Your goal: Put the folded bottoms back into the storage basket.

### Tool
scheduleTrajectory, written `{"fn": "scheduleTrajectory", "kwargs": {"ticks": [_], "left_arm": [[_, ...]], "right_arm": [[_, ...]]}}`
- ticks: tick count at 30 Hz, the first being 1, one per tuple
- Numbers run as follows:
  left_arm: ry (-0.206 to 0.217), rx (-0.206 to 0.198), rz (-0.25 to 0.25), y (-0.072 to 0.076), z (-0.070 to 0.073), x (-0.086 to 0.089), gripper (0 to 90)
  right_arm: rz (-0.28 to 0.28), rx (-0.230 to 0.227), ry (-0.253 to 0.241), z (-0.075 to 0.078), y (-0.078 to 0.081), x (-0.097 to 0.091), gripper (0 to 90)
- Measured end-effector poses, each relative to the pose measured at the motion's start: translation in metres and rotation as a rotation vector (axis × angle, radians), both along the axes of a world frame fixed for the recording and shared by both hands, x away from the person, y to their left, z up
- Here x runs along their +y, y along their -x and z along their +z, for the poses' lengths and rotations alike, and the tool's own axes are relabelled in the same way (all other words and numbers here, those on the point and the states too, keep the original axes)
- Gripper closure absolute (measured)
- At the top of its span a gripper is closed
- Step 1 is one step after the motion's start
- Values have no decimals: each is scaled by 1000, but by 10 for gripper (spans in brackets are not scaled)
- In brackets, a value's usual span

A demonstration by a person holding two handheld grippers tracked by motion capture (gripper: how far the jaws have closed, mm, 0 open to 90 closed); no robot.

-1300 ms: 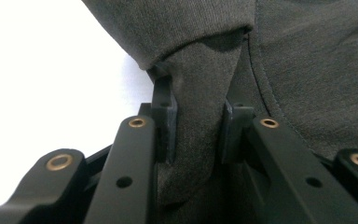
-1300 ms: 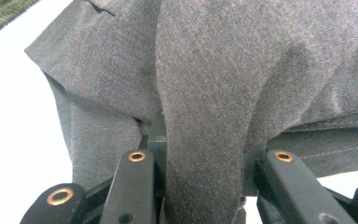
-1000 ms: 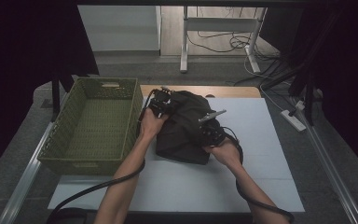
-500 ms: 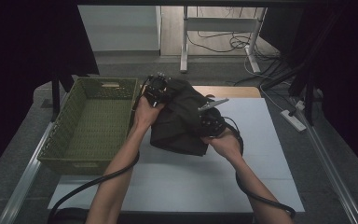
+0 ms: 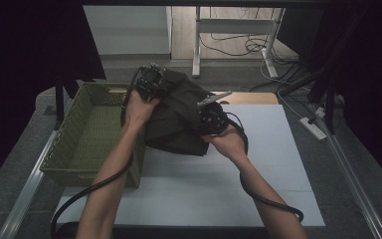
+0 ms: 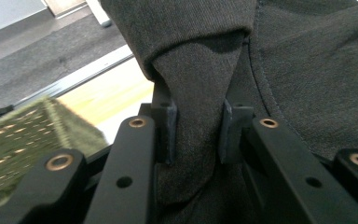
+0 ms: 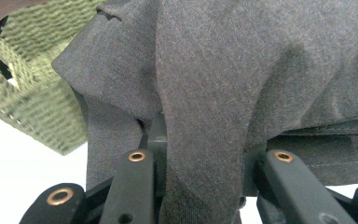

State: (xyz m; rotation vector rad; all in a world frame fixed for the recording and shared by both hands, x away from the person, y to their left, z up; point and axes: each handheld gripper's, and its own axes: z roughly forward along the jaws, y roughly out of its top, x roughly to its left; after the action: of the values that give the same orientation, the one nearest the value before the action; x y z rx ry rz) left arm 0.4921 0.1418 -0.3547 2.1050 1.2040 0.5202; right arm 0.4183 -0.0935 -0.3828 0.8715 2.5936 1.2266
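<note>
I have the dark folded garment (image 5: 176, 117) pinched in both tongs. The left tongs (image 5: 150, 82) are clamped on a bunched fold at its far end, and in the left gripper view I see that fold squeezed between the two pads (image 6: 167, 126). The right tongs (image 5: 210, 117) grip the cloth on its right side, nearer me; in the right gripper view the fabric (image 7: 223, 84) drapes over the jaws and a thick fold runs down between them.

The garment hangs from those two grips above the left half of the white tabletop (image 5: 273, 164), close to its far edge and just beside the green woven basket (image 5: 87, 139) that stands along the left edge. Its long axis runs slantwise, from the far-left end at the left tongs, over the basket's far-right corner, towards the near-right, where its lower hem sags towards the tabletop. Whether that hem touches the surface I cannot tell. My left hand (image 5: 138, 107) sits over the basket's right rim; my right hand (image 5: 229, 142) is over the tabletop's middle.
</note>
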Motion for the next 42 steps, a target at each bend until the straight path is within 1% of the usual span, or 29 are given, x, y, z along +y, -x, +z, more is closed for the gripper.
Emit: {"fn": "scheduleTrajectory", "kwargs": {"ticks": [4, 6, 9, 11, 16, 22, 28, 31, 36, 42], "left_arm": [[-6, -6, 18, 4, 7, 16, 716], [-1, -5, 26, 5, 10, 25, 716], [13, -2, 41, 7, 12, 38, 716], [7, 1, 47, 9, 14, 46, 715], [12, 5, 74, 14, 16, 68, 715], [29, 8, 107, 20, 15, 95, 715], [24, 11, 134, 26, 15, 119, 715], [30, 10, 148, 30, 16, 131, 715], [38, 13, 166, 34, 14, 148, 715], [36, 16, 192, 40, 12, 166, 715]], "right_arm": [[17, -7, -6, 6, -1, 15, 671], [26, -10, -8, 8, -1, 22, 670], [40, -14, -11, 11, -1, 34, 670], [51, -15, -14, 12, -1, 41, 670], [73, -13, -20, 13, -1, 61, 670], [99, -17, -17, 14, -1, 87, 669], [125, -14, -21, 13, -1, 110, 669], [137, -11, -30, 12, 0, 121, 669], [155, -9, -31, 12, 1, 138, 669], [170, -6, -30, 10, 3, 157, 668]]}}
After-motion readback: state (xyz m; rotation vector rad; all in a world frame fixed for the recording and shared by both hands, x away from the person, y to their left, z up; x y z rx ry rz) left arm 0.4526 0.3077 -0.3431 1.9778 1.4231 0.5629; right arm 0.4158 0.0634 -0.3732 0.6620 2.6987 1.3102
